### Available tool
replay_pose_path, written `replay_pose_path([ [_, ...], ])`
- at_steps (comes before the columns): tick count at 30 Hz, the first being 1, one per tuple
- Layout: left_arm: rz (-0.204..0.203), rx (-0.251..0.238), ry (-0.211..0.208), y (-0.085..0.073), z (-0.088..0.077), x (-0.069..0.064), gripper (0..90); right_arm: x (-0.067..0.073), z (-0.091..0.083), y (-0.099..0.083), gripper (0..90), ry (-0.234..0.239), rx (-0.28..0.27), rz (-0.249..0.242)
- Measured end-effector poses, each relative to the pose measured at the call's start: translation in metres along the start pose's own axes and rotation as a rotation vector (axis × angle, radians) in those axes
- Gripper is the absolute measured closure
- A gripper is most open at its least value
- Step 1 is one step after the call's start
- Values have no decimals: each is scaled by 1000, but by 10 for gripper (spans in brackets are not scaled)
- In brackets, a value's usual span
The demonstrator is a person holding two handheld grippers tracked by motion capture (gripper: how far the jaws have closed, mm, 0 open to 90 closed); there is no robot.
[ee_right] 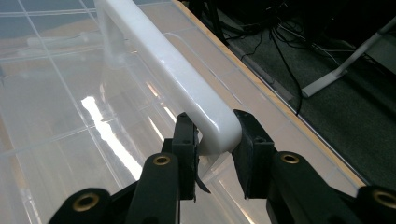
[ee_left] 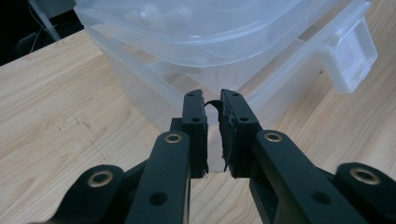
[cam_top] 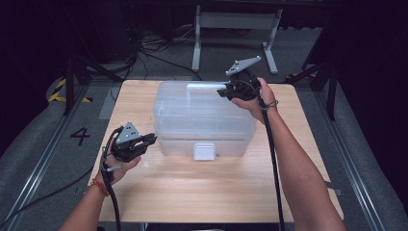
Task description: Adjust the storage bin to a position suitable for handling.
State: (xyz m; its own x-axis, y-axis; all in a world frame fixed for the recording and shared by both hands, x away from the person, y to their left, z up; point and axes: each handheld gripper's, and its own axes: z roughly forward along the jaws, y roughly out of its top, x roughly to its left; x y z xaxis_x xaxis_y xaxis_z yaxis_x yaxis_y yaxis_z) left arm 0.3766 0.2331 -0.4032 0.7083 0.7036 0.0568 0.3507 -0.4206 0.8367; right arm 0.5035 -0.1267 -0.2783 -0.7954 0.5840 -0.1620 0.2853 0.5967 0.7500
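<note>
White handle (ee_right: 187, 79) clamped between right gripper (ee_right: 217, 140) fingers; left gripper (ee_left: 213, 123) fingers together, empty.

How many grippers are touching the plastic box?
1. The right gripper clamps the white handle on the lid of the plastic box. The left gripper, nearly shut, is just off its front left corner.

We can't tell what's inside the clear box (cam_top: 204, 118): its contents are pale blurs thru the lid in the left gripper view, approx 11 o'clock. The white handle (ee_right: 163, 65) is cut off by the top edge in the right gripper view, and its end is partly hidden behind the right gripper (ee_right: 215, 156) pads. The white latch (cam_top: 204, 150) is too small in the high view to tell if it's fastened.
</note>
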Motion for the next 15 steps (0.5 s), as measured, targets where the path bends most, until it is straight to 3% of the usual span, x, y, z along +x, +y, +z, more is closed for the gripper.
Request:
replay_pose_path([
  [15,-51,-67,16,2,6,3,897,1,0,0,725,1,12,-2],
])
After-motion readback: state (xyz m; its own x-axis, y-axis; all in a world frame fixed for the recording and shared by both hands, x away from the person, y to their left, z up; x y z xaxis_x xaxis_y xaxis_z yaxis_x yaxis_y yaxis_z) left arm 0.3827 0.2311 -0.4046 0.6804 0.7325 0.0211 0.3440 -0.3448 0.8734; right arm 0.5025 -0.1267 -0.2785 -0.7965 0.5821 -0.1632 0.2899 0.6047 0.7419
